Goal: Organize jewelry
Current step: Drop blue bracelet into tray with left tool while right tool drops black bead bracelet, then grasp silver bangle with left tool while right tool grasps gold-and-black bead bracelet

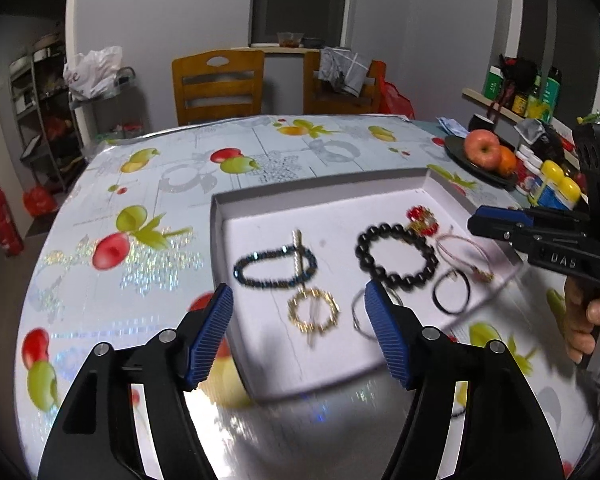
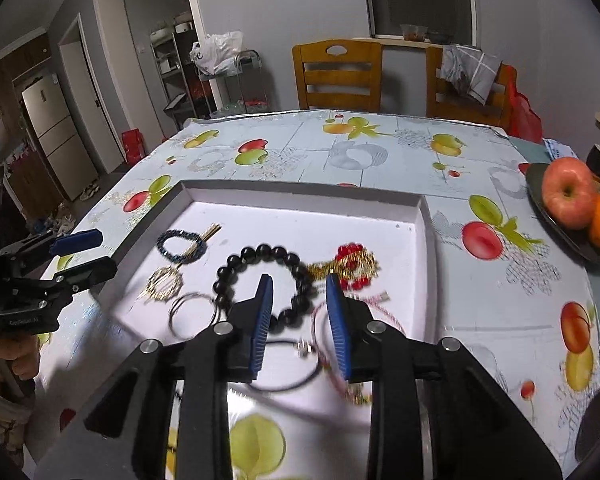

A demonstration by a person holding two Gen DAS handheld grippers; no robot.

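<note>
The left gripper hangs spread wide and empty over the near left corner of the white tray, while the right gripper stands part open with nothing pinched between its blue pads. The jewelry lies loose on the tray floor, the black bead bracelet just ahead of the right claw and the thin black cord loop beneath it. Judging by that, the right hand is nearer both, while the gold ring-shaped piece lies straight ahead of the left.
</note>
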